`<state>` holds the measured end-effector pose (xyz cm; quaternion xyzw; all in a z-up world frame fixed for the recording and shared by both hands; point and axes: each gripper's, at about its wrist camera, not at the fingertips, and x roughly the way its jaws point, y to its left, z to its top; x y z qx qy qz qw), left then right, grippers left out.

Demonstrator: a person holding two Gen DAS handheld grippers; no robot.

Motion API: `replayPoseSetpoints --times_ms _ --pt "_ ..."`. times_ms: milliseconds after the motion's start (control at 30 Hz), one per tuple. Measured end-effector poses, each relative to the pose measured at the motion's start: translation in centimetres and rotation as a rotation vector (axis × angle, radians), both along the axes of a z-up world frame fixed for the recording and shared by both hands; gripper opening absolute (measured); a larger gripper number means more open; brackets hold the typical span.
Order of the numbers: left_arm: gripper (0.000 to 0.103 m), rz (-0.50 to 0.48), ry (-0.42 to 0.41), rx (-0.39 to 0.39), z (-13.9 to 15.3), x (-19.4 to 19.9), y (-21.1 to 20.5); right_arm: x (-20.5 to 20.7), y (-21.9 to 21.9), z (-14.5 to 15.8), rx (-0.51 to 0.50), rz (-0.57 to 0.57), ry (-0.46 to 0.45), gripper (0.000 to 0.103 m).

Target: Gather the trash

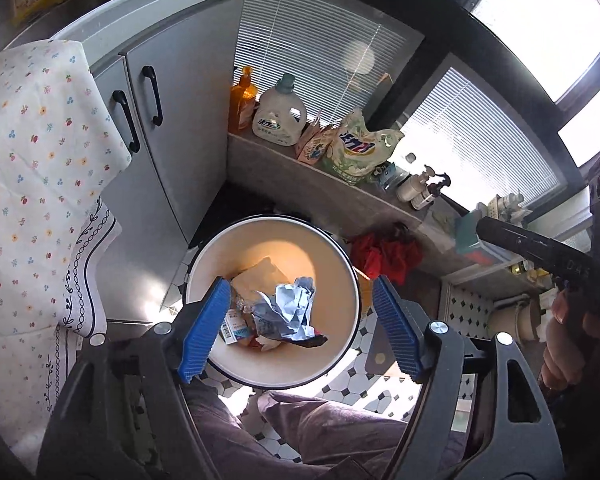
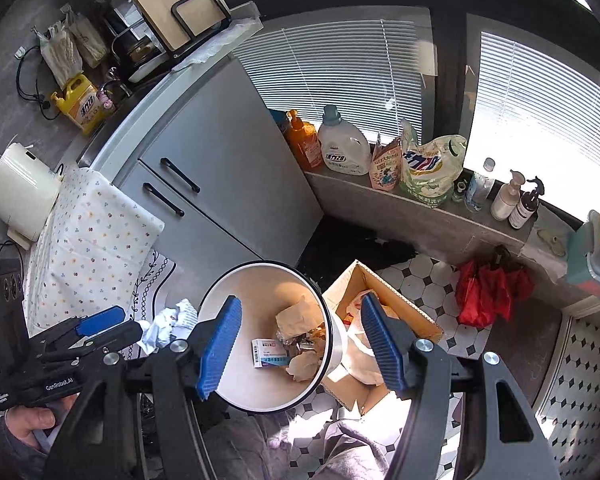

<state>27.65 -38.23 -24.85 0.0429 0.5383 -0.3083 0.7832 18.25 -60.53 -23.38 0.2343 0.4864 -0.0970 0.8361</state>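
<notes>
A round white trash bin [image 1: 340, 264] with a dark rim stands on the tiled floor; it also shows in the right wrist view [image 2: 236, 376]. Inside lie brown paper, a small white box [image 2: 263, 353] and a crumpled pale blue paper [image 1: 290, 312]. My left gripper [image 1: 300, 332] is open above the bin, the blue paper between its blue pads; I cannot tell if it touches them. In the right wrist view the left gripper [image 2: 100, 328] sits beside a crumpled paper [image 2: 168, 324]. My right gripper [image 2: 298, 344] is open and empty over the bin.
A grey cabinet [image 2: 228, 168] stands behind the bin. A floral cloth [image 1: 40, 160] hangs at left. A cardboard box [image 2: 384, 320] sits right of the bin. A ledge [image 2: 412, 208] holds detergent bottles and bags. A red bag [image 2: 488, 292] lies on the floor.
</notes>
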Motion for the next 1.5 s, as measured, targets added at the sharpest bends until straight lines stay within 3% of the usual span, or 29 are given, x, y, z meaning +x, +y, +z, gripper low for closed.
replayPoseSetpoints --times_ms 300,567,800,1033,1267,1500 --pt "0.087 0.131 -0.052 0.019 3.4 -0.3 4.1 1.4 1.5 -0.7 0.046 0.081 0.003 0.062" --pt "0.097 0.262 -0.147 -0.001 7.3 -1.3 9.7 3.6 4.2 1.5 0.012 0.163 -0.032 0.078" --pt "0.097 0.387 -0.227 -0.045 11.3 -2.8 15.6 4.6 8.0 4.8 -0.026 0.209 -0.081 0.091" --pt "0.097 0.499 -0.330 -0.046 15.5 -7.4 23.3 3.4 13.9 9.8 -0.055 0.266 -0.148 0.095" --pt "0.097 0.606 -0.425 -0.026 19.3 -13.8 30.4 1.6 19.6 12.3 -0.066 0.313 -0.182 0.095" --pt "0.097 0.675 -0.482 -0.032 21.6 -19.8 34.8 -1.4 23.8 15.3 -0.085 0.353 -0.234 0.095"
